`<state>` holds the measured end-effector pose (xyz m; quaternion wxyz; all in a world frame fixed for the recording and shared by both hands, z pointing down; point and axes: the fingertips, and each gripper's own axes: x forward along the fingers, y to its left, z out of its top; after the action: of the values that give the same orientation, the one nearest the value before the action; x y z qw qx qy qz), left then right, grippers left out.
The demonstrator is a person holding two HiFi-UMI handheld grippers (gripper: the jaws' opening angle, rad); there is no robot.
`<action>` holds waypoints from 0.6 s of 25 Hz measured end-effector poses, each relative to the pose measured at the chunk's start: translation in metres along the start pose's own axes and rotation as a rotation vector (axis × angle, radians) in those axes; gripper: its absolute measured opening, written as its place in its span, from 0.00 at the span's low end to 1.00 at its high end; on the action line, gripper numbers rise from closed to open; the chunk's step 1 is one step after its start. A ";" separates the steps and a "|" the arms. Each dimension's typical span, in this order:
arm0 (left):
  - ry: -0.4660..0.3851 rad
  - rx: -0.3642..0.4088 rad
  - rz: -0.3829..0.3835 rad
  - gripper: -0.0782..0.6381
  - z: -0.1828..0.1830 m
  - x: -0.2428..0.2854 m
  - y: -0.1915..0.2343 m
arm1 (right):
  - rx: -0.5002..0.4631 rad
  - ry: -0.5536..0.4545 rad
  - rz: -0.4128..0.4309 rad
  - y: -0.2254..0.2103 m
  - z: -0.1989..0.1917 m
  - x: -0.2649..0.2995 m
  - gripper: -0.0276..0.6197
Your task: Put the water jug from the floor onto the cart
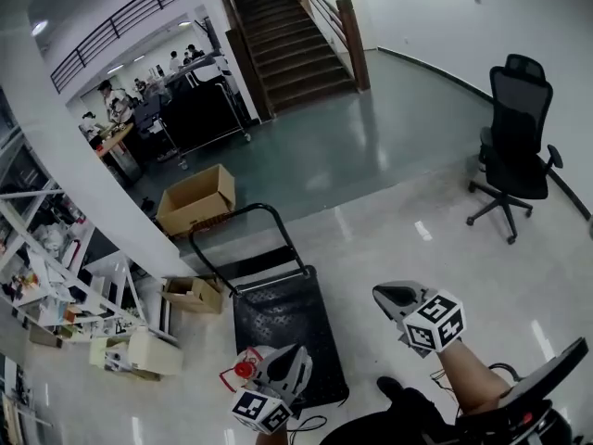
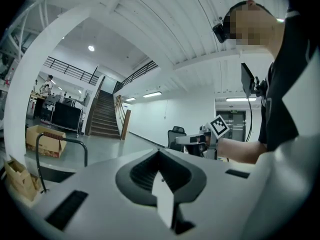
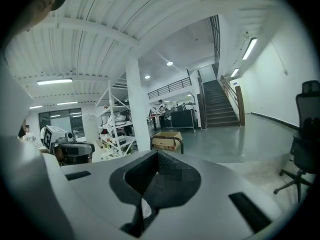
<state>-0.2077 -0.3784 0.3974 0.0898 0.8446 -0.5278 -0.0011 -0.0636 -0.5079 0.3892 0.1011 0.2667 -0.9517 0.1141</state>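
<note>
The black flat cart (image 1: 278,318) stands on the floor just ahead of me, its looped handle (image 1: 243,222) at the far end. My left gripper (image 1: 295,352) hovers over the cart's near left corner, jaws shut with nothing between them. My right gripper (image 1: 382,295) is held right of the cart, also shut and empty. A small red-and-white thing (image 1: 241,371) shows beside the left gripper, mostly hidden; I cannot tell whether it is the water jug. The left gripper view catches the right gripper (image 2: 192,140), and the right gripper view shows the left gripper (image 3: 75,149).
An open cardboard box (image 1: 196,198) sits beyond the cart's handle and a smaller box (image 1: 195,295) lies to its left. White shelving (image 1: 56,276) and a column (image 1: 83,165) stand on the left. A black office chair (image 1: 514,146) is at the right, stairs (image 1: 292,31) at the back.
</note>
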 end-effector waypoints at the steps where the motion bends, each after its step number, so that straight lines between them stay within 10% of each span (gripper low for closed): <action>1: -0.001 -0.014 -0.006 0.11 -0.006 -0.014 -0.002 | 0.010 0.000 -0.019 0.012 -0.009 -0.006 0.05; 15: -0.024 -0.037 -0.122 0.11 -0.027 -0.123 -0.075 | 0.039 -0.025 -0.155 0.134 -0.054 -0.115 0.05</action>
<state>-0.1931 -0.2323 0.4015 0.0987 0.8733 -0.4763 -0.0267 -0.0314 -0.3266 0.3897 0.0925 0.3426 -0.9271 0.1209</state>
